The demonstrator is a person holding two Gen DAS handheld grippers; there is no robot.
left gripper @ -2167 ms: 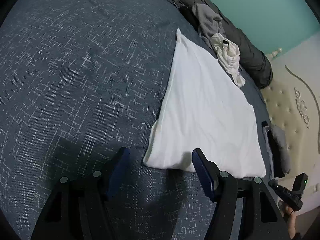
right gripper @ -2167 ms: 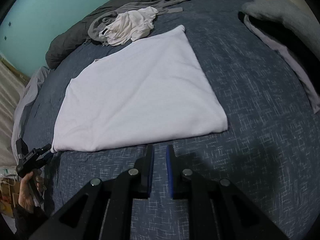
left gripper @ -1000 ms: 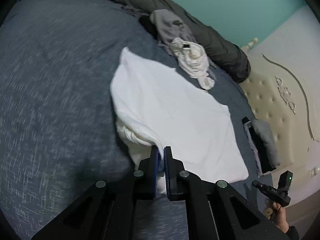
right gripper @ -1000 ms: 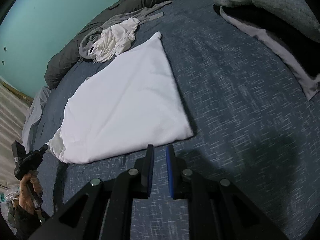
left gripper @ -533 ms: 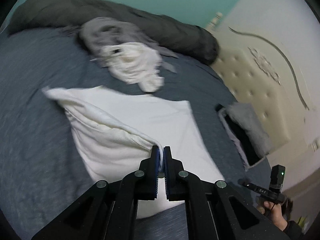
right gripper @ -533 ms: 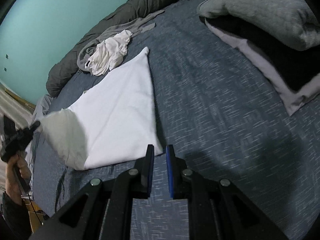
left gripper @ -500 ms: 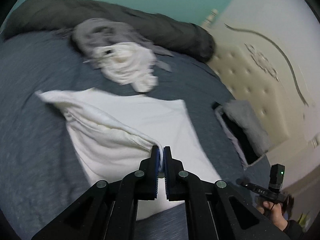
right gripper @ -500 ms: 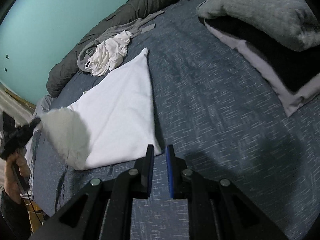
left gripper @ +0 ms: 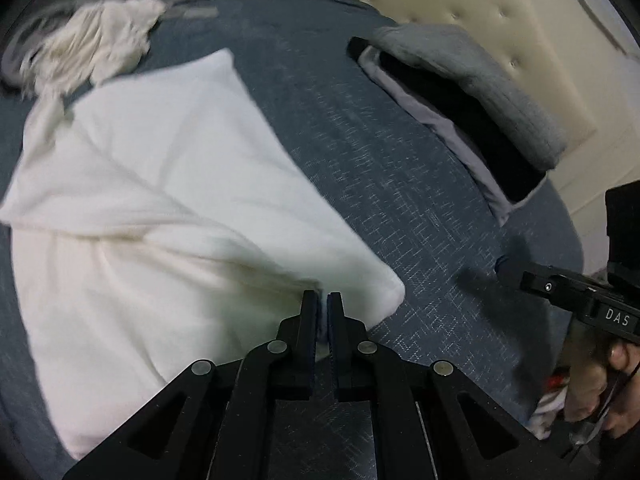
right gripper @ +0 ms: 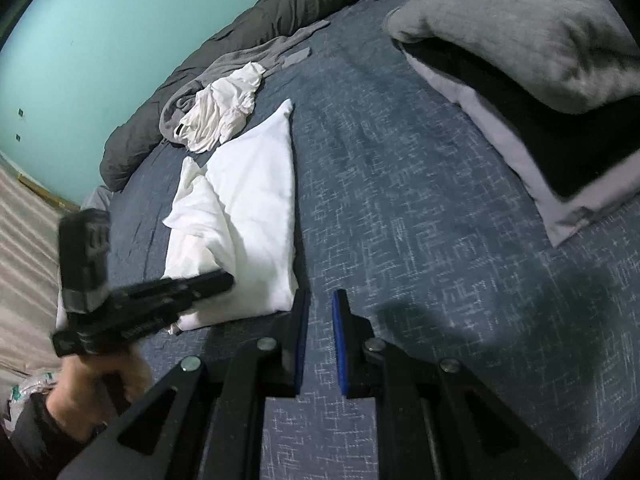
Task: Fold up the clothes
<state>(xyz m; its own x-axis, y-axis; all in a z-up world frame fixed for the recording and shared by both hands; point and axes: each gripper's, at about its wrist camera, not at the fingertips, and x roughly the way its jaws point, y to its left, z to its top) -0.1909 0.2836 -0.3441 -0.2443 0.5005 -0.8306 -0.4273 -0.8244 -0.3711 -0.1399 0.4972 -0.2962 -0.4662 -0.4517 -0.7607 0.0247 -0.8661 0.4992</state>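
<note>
A white cloth lies on the blue bed cover, with its left part doubled over towards its right edge. My left gripper pinches the carried corner of the cloth just above the cloth's near right corner, and its jaws are opening. In the right wrist view the same cloth lies ahead and to the left, with the left gripper low over its near end. My right gripper hovers over bare cover just right of the cloth. Its jaws are almost together with nothing between them.
A crumpled white garment and a grey one lie beyond the cloth, against a dark grey duvet. A stack of grey, black and lilac bedding lies at the right. A padded headboard stands behind it.
My left gripper has swept to the right with the cloth's corner, laying the left part over the rest. The right gripper has shifted a little to the right and stays empty.
</note>
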